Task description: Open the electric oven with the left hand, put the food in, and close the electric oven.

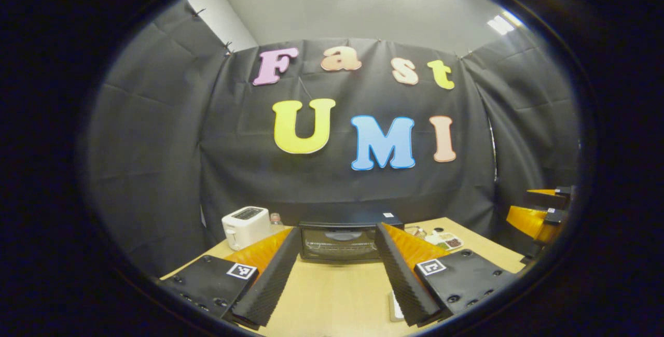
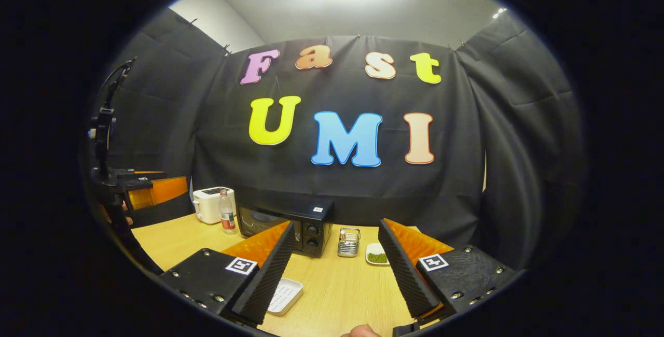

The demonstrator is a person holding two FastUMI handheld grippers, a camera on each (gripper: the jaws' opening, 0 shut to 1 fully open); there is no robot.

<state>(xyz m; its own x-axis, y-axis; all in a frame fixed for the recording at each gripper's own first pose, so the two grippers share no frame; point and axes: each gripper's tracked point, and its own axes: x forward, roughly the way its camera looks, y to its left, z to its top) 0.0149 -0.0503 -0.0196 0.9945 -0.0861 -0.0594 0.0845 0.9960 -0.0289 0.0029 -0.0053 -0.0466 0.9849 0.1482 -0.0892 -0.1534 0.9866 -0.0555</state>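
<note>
The black electric oven (image 1: 340, 241) stands at the back of the wooden table (image 1: 332, 295) with its glass door closed. My left gripper (image 1: 337, 230) hovers open in front of it, apart from it, with nothing between its fingers. In the right gripper view the oven (image 2: 282, 228) sits left of centre with its knobs facing me. My right gripper (image 2: 336, 227) is open and empty above the table (image 2: 342, 285). A small white dish with green food (image 2: 377, 256) lies behind it. A white ribbed tray (image 2: 286, 295) lies near its left finger.
A white toaster (image 1: 245, 226) stands left of the oven, with a bottle (image 2: 226, 212) beside it. A metal holder (image 2: 349, 242) is right of the oven. A plate of mixed food (image 1: 446, 240) lies at the back right. The other gripper (image 1: 544, 215) shows far right.
</note>
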